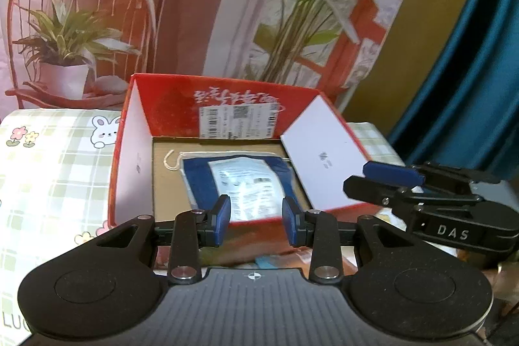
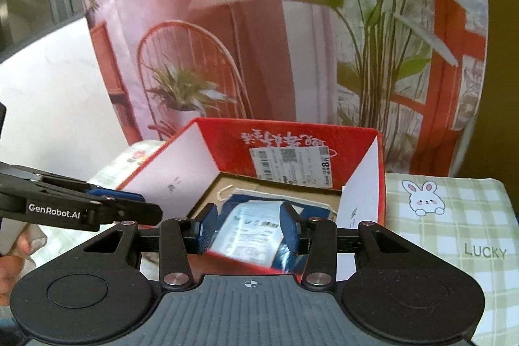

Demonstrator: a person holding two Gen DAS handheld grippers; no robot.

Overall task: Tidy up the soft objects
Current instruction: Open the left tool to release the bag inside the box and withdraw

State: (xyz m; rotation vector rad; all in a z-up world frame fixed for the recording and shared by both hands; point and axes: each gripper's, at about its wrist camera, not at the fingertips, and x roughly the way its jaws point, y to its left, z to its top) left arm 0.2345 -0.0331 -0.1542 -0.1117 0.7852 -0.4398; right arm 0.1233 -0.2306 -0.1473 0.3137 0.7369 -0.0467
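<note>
Left hand-held gripper hovers w/ jaws partly apart, nothing btwn its blue pads; same for right hand-held gripper, jaws partly apart, empty. Both sit above the near edge of an open red box w/ white inner flaps. Task item, a blue soft pouch w/ a clear packet on top and a white cord at its left corner, lies flat on the box floor. Box rests on a green checked cloth w/ bunny print.
</note>
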